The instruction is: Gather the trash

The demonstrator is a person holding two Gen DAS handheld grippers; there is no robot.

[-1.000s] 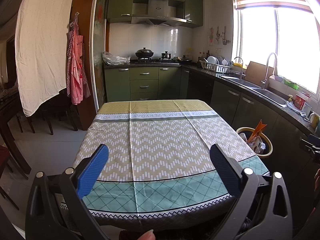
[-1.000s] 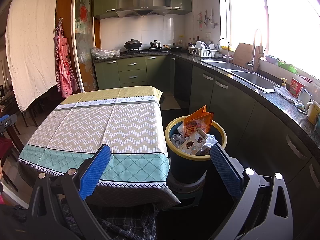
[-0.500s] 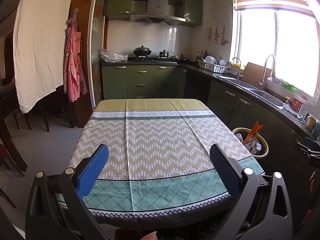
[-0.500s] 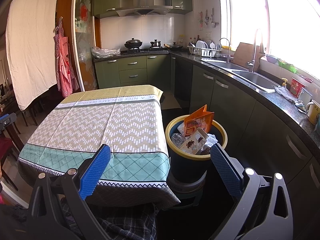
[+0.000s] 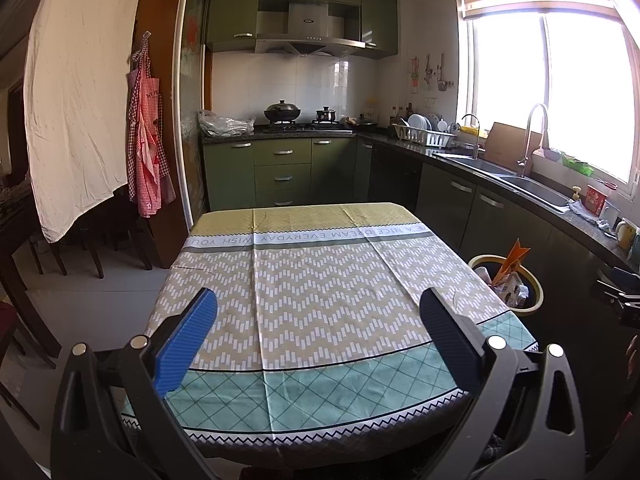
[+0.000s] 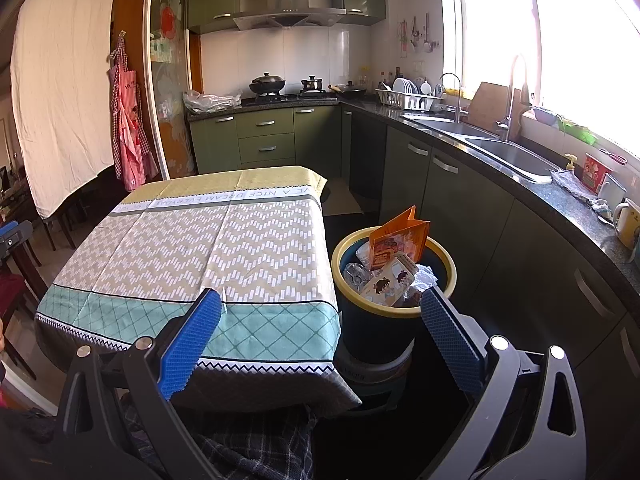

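Observation:
A dark blue bin with a yellow rim (image 6: pixel 394 312) stands on the floor right of the table. It holds trash: an orange packet (image 6: pixel 398 240), a white carton with cartoon figures (image 6: pixel 386 286) and crumpled plastic. The bin also shows in the left wrist view (image 5: pixel 534 294). My left gripper (image 5: pixel 318 338) is open and empty above the near edge of the table (image 5: pixel 304 280). My right gripper (image 6: pixel 320 338) is open and empty, held in front of the bin and the table's right corner (image 6: pixel 280 328). The patterned tablecloth is bare.
Green kitchen cabinets (image 6: pixel 444 184) and a dark counter with a sink (image 6: pixel 508 156) run along the right. A stove with pots (image 5: pixel 298 118) is at the back. Dark chairs (image 5: pixel 100 240) and a white hanging sheet (image 5: pixel 80 100) are on the left.
The left wrist view has shifted slightly; the table and bin sit a little further left in it. The right gripper has barely moved. Both stay open.

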